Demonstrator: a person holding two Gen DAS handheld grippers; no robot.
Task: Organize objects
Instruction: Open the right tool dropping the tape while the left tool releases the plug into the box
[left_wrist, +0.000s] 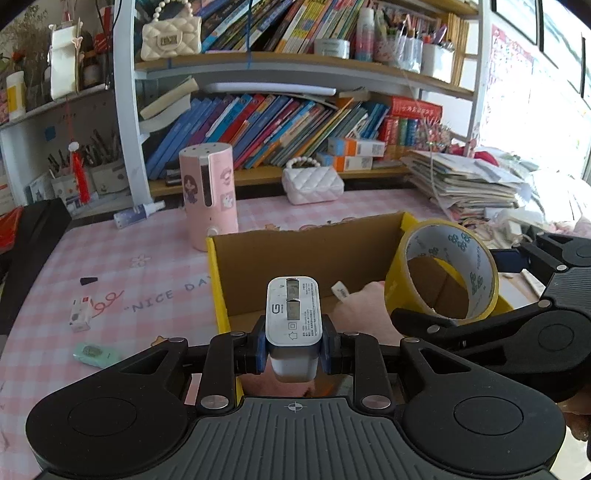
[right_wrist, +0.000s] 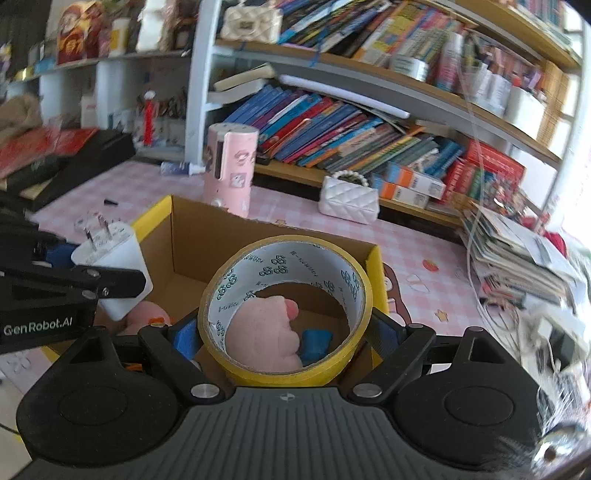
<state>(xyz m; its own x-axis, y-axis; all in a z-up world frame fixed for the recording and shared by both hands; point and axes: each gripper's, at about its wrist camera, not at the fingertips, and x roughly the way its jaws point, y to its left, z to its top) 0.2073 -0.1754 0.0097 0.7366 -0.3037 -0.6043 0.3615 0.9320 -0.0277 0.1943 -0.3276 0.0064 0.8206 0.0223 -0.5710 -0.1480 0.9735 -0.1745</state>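
My left gripper (left_wrist: 293, 354) is shut on a white plug charger (left_wrist: 293, 317), held above the near edge of an open cardboard box (left_wrist: 258, 254) with yellow flaps. My right gripper (right_wrist: 284, 336) is shut on a roll of yellow tape (right_wrist: 236, 365), gripped across its width over the same box (right_wrist: 192, 229). In the left wrist view the tape roll (left_wrist: 480, 254) hangs at the box's right side. In the right wrist view the charger (right_wrist: 118, 266) shows at the left with its prongs up. A pink plush toy (right_wrist: 266, 328) and something blue (right_wrist: 314, 341) lie inside the box.
A pink cylinder (left_wrist: 208, 192), a white quilted purse (left_wrist: 312, 182) and a small spray bottle (left_wrist: 136, 216) stand behind the box on the pink checked tablecloth. A small white box (left_wrist: 80, 314), a green eraser (left_wrist: 96, 355) and a black cap (left_wrist: 88, 280) lie at left. Stacked papers (left_wrist: 465, 184) sit right.
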